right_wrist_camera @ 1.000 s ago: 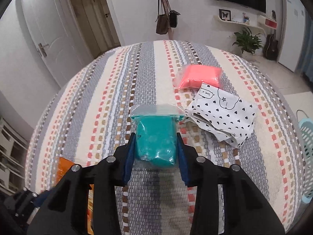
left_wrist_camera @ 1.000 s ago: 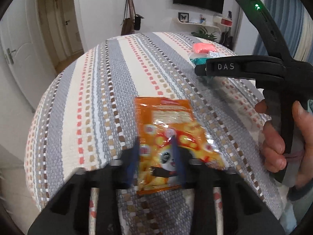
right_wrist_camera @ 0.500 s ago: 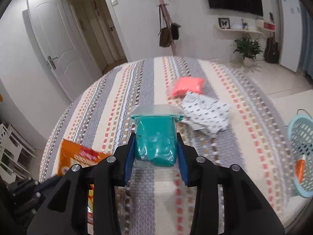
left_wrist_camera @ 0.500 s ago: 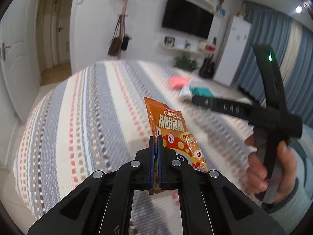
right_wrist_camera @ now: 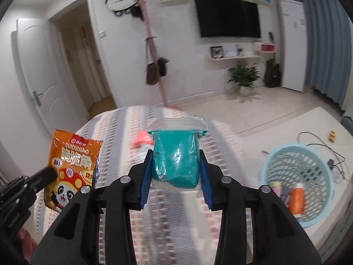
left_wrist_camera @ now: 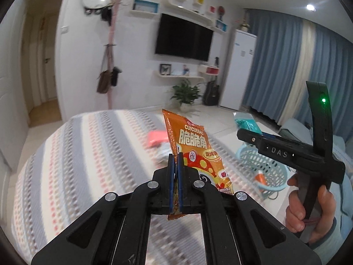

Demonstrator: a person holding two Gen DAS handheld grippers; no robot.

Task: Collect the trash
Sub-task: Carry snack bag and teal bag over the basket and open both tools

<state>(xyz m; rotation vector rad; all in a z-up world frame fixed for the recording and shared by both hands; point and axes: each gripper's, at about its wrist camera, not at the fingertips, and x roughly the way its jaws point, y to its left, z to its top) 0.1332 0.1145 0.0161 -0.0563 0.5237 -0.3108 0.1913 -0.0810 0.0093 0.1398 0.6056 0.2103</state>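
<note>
Left wrist view shows the left gripper (left_wrist_camera: pixel 175 165) raised above the striped woven tablecloth (left_wrist_camera: pixel 77 165), its jaws pinched tight on the edge of an upright orange foil snack packet (left_wrist_camera: pixel 194 150). The right gripper (right_wrist_camera: pixel 175 172), level beside it, clamps a clear zip bag of teal putty (right_wrist_camera: pixel 176 156) between its pads. The pale blue perforated plastic basket (right_wrist_camera: pixel 317 161) on the floor holds an orange bottle (right_wrist_camera: pixel 297 201) and a pastel wrapper (right_wrist_camera: pixel 275 186).
</note>
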